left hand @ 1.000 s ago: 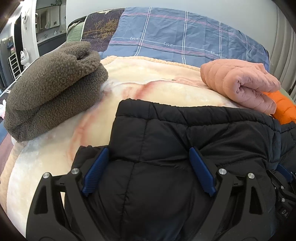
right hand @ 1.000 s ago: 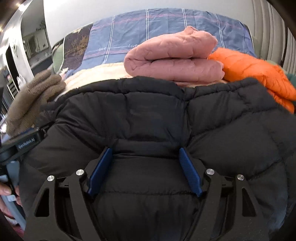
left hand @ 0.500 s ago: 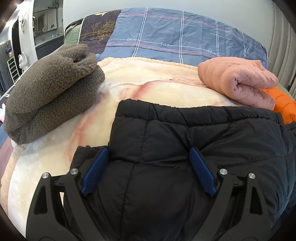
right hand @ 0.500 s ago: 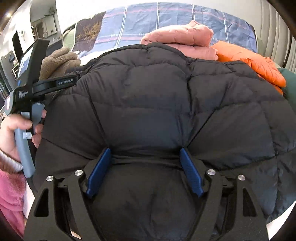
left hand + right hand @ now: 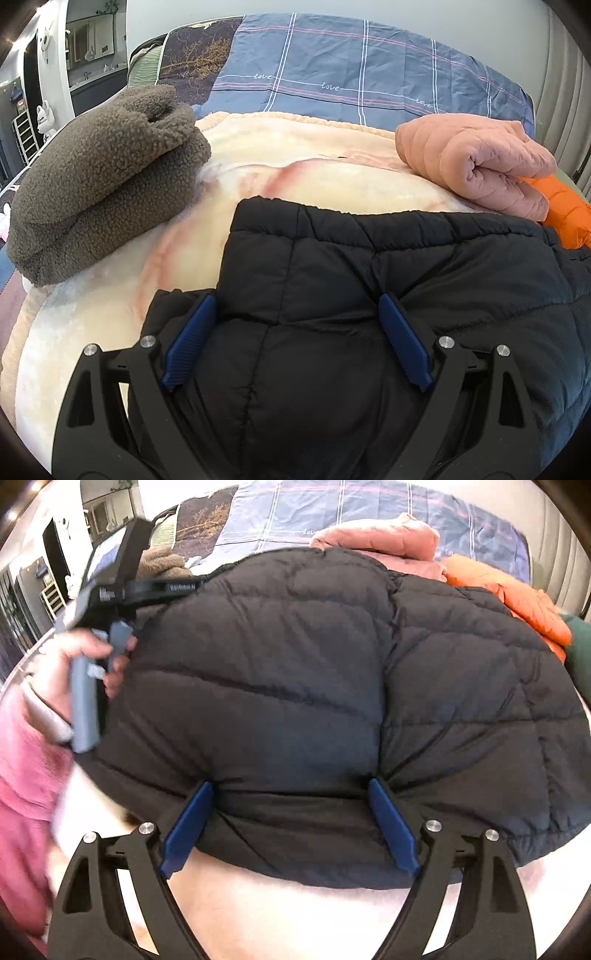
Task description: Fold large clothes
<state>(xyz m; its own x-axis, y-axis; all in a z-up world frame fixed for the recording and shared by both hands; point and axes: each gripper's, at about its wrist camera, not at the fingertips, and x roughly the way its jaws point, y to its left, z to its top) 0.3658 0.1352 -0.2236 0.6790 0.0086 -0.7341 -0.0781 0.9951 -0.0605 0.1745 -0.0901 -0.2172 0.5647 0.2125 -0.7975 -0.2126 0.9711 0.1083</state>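
Cream blanket [image 5: 303, 184] on the bed carries the black puffer jacket [image 5: 295, 686], its near edge bunched inside both wide-spread claws, left gripper [image 5: 295, 339] and right gripper [image 5: 290, 823], bulk stretching away ahead.

Both wrist views close, facing headboard over black jacket [image 5: 369, 295]; shared: pink bundle [image 5: 380, 539].

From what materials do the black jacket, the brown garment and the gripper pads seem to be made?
Black jacket: smooth, slightly shiny woven shell, likely nylon or polyester, stitched into puffy filled panels.
Brown garment: curly matte pile, probably sherpa fleece.
Pads of the left gripper: blue with fine ribs, rubber or soft plastic by the look, on black rigid plastic arms with metal screws.
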